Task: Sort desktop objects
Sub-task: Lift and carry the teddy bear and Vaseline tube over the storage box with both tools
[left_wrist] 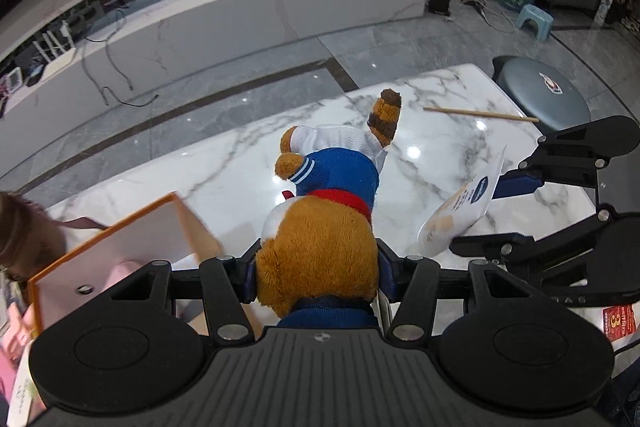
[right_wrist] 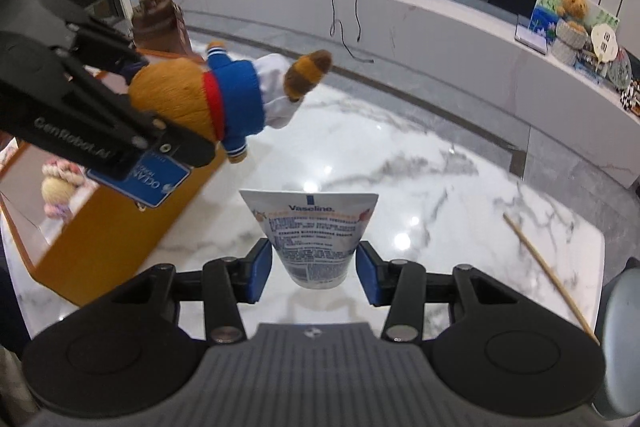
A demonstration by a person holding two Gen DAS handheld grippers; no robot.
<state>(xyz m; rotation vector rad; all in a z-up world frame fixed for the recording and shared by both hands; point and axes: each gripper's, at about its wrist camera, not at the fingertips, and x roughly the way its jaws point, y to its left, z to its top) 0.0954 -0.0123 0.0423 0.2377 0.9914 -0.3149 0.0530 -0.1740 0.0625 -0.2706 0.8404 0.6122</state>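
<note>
A brown teddy bear in a blue and white outfit hangs head-first in my left gripper, which is shut on its head above the marble table. The right wrist view shows the same bear lifted off the table in the left gripper, beside the orange box. My right gripper is shut on a white Vaseline tube, crimped end away from the camera, held over the table. From the left wrist, the tube and right gripper are at the right.
An open orange box stands at the table's left with a small doll inside; its corner lies just left of the bear. A wooden stick lies near the table's right edge. A grey round stool stands beyond that edge.
</note>
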